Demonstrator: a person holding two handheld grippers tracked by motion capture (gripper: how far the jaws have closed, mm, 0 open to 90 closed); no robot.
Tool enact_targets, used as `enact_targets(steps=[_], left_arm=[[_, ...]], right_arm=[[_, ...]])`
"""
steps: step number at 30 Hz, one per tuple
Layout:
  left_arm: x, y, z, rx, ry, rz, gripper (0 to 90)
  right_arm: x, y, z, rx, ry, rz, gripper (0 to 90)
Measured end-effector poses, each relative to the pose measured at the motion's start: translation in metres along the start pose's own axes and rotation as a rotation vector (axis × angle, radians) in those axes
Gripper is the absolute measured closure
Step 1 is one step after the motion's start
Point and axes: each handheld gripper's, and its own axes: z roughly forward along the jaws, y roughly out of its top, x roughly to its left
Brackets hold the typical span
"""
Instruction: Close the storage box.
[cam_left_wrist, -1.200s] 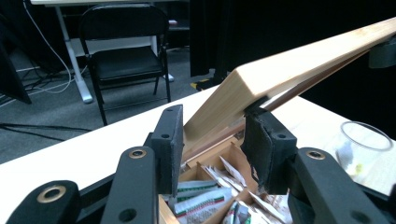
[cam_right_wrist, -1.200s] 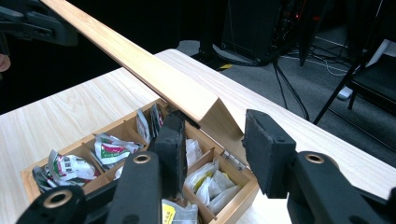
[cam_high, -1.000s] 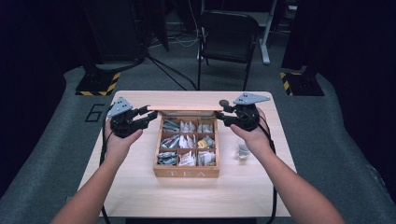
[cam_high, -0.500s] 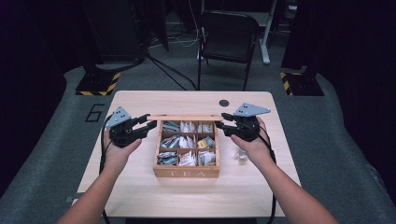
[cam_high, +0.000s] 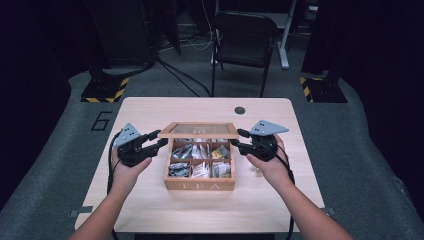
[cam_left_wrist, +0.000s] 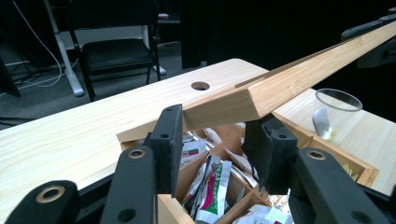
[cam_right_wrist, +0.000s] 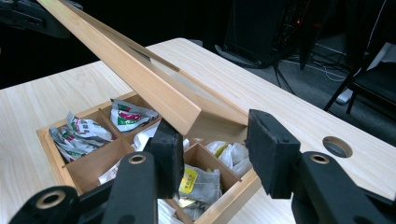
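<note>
A wooden tea box (cam_high: 200, 185) stands mid-table, its compartments holding several tea bags (cam_high: 199, 159). Its hinged lid (cam_high: 198, 131) is tilted up over the back half of the box. My left gripper (cam_high: 161, 145) is shut on the lid's left front corner; in the left gripper view the lid (cam_left_wrist: 289, 84) sits between the pads of that gripper (cam_left_wrist: 215, 130). My right gripper (cam_high: 239, 139) is at the lid's right corner. In the right gripper view that gripper (cam_right_wrist: 212, 144) is open: the lid (cam_right_wrist: 140, 70) rests by one pad, and the other pad stands apart.
A clear cup (cam_left_wrist: 337, 107) with a tea bag in it stands on the table (cam_high: 150, 210) right of the box. A round hole (cam_high: 240, 110) marks the table's far side. A black chair (cam_high: 245, 35) stands behind the table.
Both hands have come down and toward the near side with the lid's corners. The lid has sunk lower over the box.
</note>
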Motion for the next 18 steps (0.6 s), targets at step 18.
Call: enact_targets(steps=[18], left_arm=[[-0.005,-0.02,-0.004,-0.007,-0.018,-0.019,57.0]], right_arm=[[0.01,-0.018,-0.002,0.016,0.001,0.004,54.3]])
